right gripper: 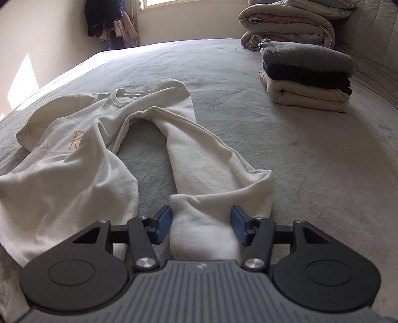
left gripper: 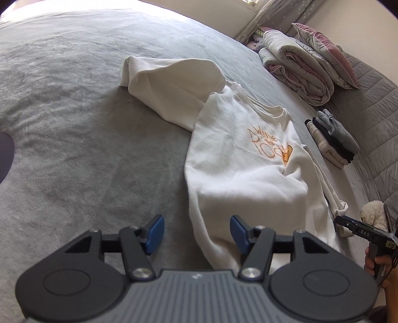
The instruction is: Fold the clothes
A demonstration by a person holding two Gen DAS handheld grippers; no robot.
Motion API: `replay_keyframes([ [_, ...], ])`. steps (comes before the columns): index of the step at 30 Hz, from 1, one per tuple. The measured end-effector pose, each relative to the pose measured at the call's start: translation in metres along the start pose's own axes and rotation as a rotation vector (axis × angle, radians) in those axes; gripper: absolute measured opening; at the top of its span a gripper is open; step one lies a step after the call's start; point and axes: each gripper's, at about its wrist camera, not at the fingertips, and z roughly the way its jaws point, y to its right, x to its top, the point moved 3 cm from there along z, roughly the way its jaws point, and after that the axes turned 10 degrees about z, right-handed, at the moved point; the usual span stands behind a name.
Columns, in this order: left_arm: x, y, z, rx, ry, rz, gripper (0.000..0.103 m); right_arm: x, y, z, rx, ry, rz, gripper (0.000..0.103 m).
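Observation:
A white long-sleeved sweatshirt with orange lettering lies crumpled on the grey bed; it also shows in the right wrist view. My left gripper is open, its right pad at the shirt's lower hem edge, its left pad over bare bedcover. My right gripper is open with the cuff end of one sleeve lying between its pads, not clamped. The right gripper also shows at the right edge of the left wrist view, by that sleeve end.
A stack of folded clothes, grey over black over cream, sits at the right of the grey bedcover. Rolled duvets and pillows lie at the headboard. A plush toy lies near the right gripper. Clothes hang by the window.

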Motion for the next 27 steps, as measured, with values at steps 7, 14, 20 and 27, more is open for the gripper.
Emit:
replay_keyframes([
  [7,-0.001,0.007,0.004,-0.005,-0.013,0.029,0.060,0.004,-0.003,0.014,-0.165,0.051,-0.223,0.011],
  [14,-0.001,0.007,0.005,-0.020,-0.018,0.036,0.059,0.031,0.024,0.023,-0.351,0.156,-0.219,0.011],
  [20,-0.005,0.003,0.003,-0.059,-0.025,0.034,0.058,0.041,0.039,0.027,-0.335,0.146,-0.106,0.022],
  [27,-0.014,0.001,0.001,-0.110,-0.023,-0.050,0.058,0.028,0.033,0.001,-0.139,0.061,0.138,0.050],
])
